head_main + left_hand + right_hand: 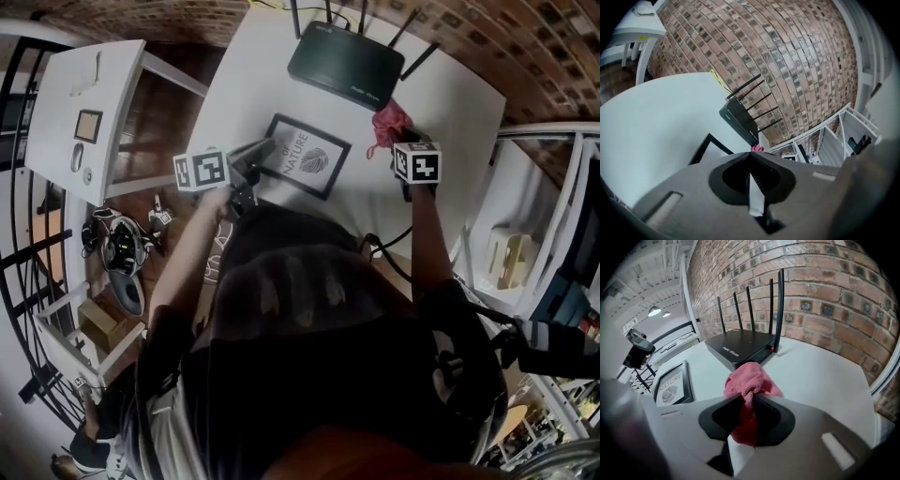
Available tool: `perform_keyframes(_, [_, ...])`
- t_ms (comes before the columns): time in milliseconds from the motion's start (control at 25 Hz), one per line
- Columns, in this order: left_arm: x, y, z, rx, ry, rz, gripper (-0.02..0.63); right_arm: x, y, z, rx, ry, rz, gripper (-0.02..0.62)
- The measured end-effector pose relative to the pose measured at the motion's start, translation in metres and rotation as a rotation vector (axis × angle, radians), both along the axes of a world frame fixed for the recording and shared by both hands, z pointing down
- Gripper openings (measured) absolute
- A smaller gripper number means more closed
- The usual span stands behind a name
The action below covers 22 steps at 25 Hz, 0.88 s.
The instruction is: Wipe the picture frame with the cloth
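The right gripper (749,397) pinches the pink cloth (747,376) beside the router (740,348), while the left gripper (751,157), closed on nothing, sits by the picture frame (307,155) lying flat on the table (244,84), so I reckon wiping hasn't begun.

A black router (345,64) with antennas is sitting at the white table's (246,94) far side, near a brick wall (825,301); a shoe (122,251) is lying on the floor.
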<state>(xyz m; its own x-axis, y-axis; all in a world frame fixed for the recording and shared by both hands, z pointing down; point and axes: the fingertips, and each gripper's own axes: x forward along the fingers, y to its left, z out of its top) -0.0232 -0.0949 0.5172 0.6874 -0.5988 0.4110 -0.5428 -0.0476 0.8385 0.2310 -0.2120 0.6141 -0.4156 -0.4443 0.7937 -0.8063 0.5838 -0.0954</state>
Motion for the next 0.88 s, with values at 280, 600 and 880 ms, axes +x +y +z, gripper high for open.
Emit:
perform_keyframes(280, [-0.012,-0.033,0.014,0.072,-0.170,0.298,0.005,-0.050,0.061,-0.058,-0.102,-0.277,-0.076,0.074])
perform_keyframes(600, [0.018,-0.030,0.034,0.043,0.041,0.556,0.005,-0.114,0.113,-0.118,-0.076,-0.429,0.020,0.074])
perform_keyframes(880, [0.008,-0.036,0.051,0.048,0.103,0.631,0.005,-0.213,0.164,-0.123,-0.159,-0.386,-0.181,0.075])
